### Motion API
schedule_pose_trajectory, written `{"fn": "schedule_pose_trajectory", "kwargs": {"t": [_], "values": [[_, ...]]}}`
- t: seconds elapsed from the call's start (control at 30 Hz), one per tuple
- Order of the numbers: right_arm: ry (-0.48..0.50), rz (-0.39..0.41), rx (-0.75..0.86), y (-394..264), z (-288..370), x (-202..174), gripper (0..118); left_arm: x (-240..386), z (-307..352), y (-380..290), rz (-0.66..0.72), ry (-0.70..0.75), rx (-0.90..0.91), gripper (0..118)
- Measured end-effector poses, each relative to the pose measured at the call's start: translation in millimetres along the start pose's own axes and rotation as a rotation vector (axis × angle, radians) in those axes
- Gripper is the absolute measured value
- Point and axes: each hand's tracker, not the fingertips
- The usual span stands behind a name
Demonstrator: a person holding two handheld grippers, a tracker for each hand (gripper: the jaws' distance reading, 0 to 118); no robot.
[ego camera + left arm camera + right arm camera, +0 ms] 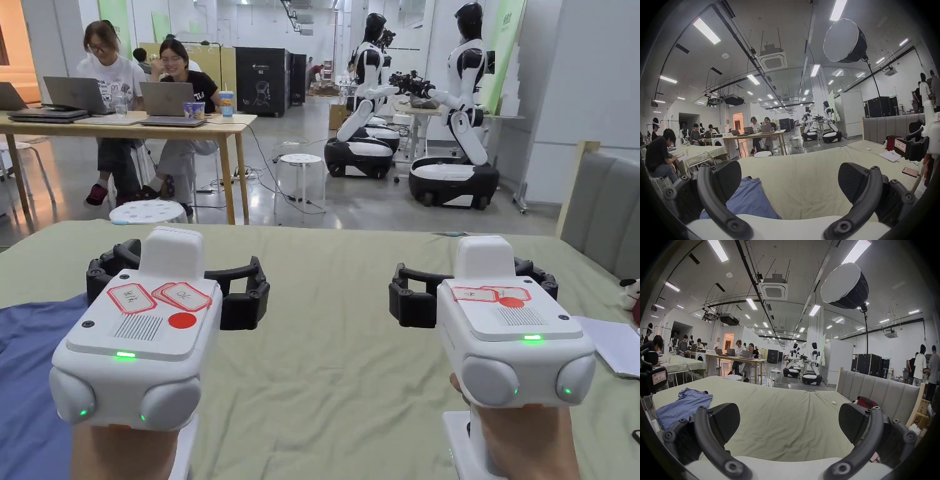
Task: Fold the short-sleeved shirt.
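We hold the left gripper point(789, 181) and right gripper point(789, 421) above the bed sheet point(337, 350), jaws spread wide, empty. Blue shirt point(683, 404) lies crumpled at our left.

- Two humanoid robots point(462, 112) on wheeled bases
- Wooden desk point(212, 122) bearing laptops point(165, 100)
- White stool point(301, 160)
- Softbox light point(845, 284) overhead

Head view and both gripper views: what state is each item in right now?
Blue short-sleeved shirt: lying unfolded and rumpled on the pale green bed sheet, ungrasped.
Left hand-held gripper: open, holding nothing, raised above the sheet.
Right hand-held gripper: open, holding nothing.
Phone: lying flat on the sheet.
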Motion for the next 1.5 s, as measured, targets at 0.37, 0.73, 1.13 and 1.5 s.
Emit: {"fn": "schedule_pose_trajectory", "kwargs": {"t": [0.37,0.73,1.13,1.5], "values": [[0.006,-0.002,-0.011,-5,0,-1,118,-3,1,-11,-0.001,0.006,-0.027,118],[0.016,-0.016,-0.019,-10,-1,-2,118,-3,2,-12,0.001,0.007,-0.025,118],[-0.001,-0.01,-0.017,-12,-2,-2,118,-5,2,-14,0.007,0.015,-0.005,118],[0.004,-0.033,-0.001,-8,2,3,118,-3,2,-14,0.014,0.002,-0.012,118]]}}
